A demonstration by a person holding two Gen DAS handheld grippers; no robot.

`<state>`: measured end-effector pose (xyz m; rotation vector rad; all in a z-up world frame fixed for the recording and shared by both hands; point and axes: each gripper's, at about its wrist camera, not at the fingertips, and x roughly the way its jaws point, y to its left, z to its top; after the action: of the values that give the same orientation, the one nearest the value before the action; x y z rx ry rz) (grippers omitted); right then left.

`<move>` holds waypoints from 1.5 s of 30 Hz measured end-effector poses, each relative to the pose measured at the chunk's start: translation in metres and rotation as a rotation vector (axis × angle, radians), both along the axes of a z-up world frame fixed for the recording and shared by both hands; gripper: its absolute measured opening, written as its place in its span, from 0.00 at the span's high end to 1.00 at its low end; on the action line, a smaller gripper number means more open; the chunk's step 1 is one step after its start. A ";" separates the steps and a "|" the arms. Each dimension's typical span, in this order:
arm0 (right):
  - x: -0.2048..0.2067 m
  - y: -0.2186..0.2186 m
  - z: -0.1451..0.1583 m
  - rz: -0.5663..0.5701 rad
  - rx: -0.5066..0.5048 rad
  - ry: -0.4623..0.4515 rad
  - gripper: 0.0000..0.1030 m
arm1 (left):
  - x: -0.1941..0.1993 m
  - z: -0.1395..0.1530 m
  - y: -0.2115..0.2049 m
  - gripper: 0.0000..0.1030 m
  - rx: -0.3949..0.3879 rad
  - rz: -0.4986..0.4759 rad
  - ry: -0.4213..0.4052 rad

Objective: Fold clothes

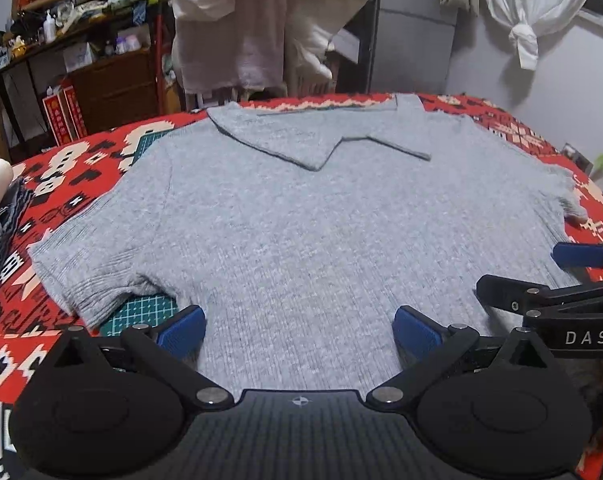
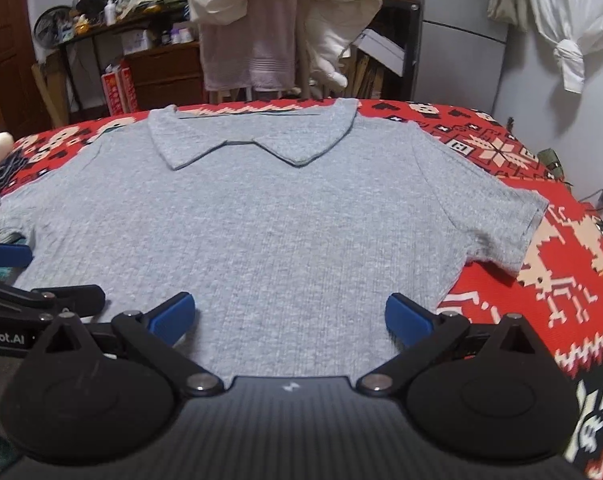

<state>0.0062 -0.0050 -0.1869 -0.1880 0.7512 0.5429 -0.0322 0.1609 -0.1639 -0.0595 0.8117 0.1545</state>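
So there's a grey ribbed polo shirt (image 1: 301,220) spread flat, front up, collar (image 2: 253,140) at the far end, both short sleeves out to the sides. It's lying on a red patterned blanket (image 2: 541,280) that covers the table. The left gripper (image 1: 299,330) sits over the near hem with its blue pads wide apart, nothing between them. Same for the right gripper (image 2: 289,320), spread wide over the hem just beside the left one. Bit of green cutting mat (image 1: 141,312) peeks out under the left sleeve.

Grey ribbed shirt (image 2: 253,232) on red, black and cream patterned cloth (image 2: 561,248)
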 end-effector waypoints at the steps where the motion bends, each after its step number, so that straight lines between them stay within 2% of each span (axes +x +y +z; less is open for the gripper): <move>1: -0.002 -0.002 0.004 0.000 0.000 -0.002 0.00 | -0.003 0.005 -0.001 0.03 0.006 0.000 -0.004; 9: -0.025 -0.040 0.055 -0.057 0.097 0.033 0.00 | -0.036 0.052 0.007 0.03 -0.075 0.033 -0.027; 15: -0.043 -0.069 0.080 -0.120 0.066 0.053 0.00 | -0.066 0.078 0.009 0.05 -0.087 0.025 -0.011; 17: -0.048 -0.079 0.090 -0.146 0.049 0.051 0.00 | -0.073 0.085 0.016 0.11 -0.128 0.028 0.015; 24: -0.056 -0.099 0.145 -0.108 0.001 0.049 0.00 | -0.088 0.120 0.053 0.14 -0.231 0.117 0.110; 28: -0.062 -0.110 0.165 -0.071 0.041 0.115 0.00 | -0.103 0.121 0.060 0.14 -0.269 0.154 0.138; 30: -0.065 -0.115 0.165 -0.092 0.070 0.141 0.00 | -0.109 0.113 0.060 0.15 -0.288 0.171 0.153; 32: -0.067 -0.119 0.158 -0.117 0.080 0.149 0.02 | -0.113 0.102 0.060 0.20 -0.310 0.186 0.172; 34: -0.068 -0.122 0.149 -0.141 0.084 0.158 0.08 | -0.115 0.090 0.060 0.26 -0.317 0.206 0.191; 38: -0.065 -0.130 0.129 -0.205 0.097 0.195 0.29 | -0.116 0.068 0.064 0.41 -0.343 0.227 0.215; 40: -0.061 -0.135 0.118 -0.245 0.117 0.229 0.40 | -0.115 0.060 0.067 0.46 -0.353 0.234 0.217; 42: -0.057 -0.140 0.108 -0.276 0.137 0.263 0.61 | -0.112 0.050 0.072 0.54 -0.370 0.248 0.221; 45: -0.050 -0.147 0.093 -0.312 0.163 0.315 0.70 | -0.108 0.039 0.074 0.58 -0.394 0.245 0.229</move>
<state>-0.0437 -0.1517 -0.0938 0.1693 1.0156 0.3367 -0.1397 0.2350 -0.1250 -0.5222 1.0541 0.2340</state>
